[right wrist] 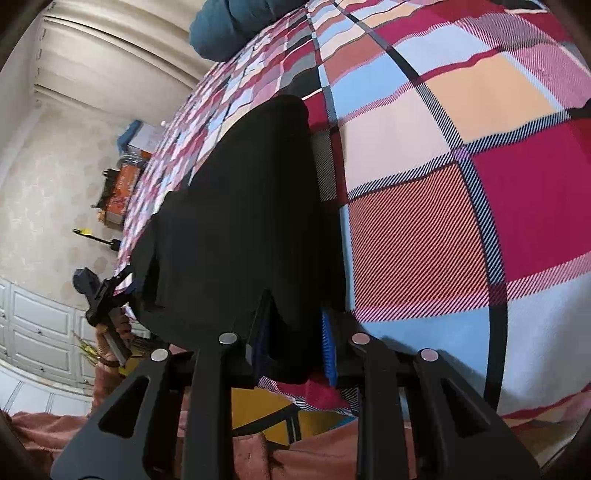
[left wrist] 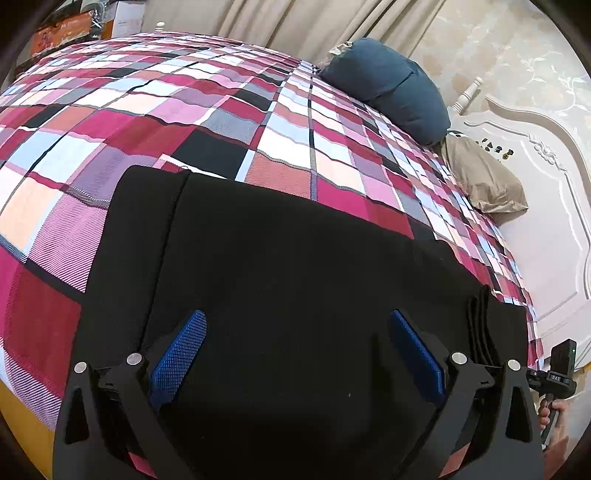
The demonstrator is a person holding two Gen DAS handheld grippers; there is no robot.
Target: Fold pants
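The black pants (left wrist: 280,258) lie folded into a rectangle on the plaid bedspread (left wrist: 184,110), with stacked layers showing at the right end. My left gripper (left wrist: 297,332) hovers over them, its blue pads (left wrist: 181,354) wide apart and empty. In the right wrist view the pants (right wrist: 251,221) stretch away from the camera. My right gripper (right wrist: 293,332) is shut on the near edge of the pants, blue pads (right wrist: 328,347) pressed on the fabric. The right gripper's body shows in the left wrist view (left wrist: 557,373). The left gripper's body shows in the right wrist view (right wrist: 99,295).
A dark blue pillow (left wrist: 391,88) and a beige pillow (left wrist: 484,181) lie by the white headboard (left wrist: 546,206). Curtains (left wrist: 295,22) hang behind the bed. Boxes (right wrist: 125,184) stand beside the bed. White cabinets (right wrist: 37,332) stand at the left.
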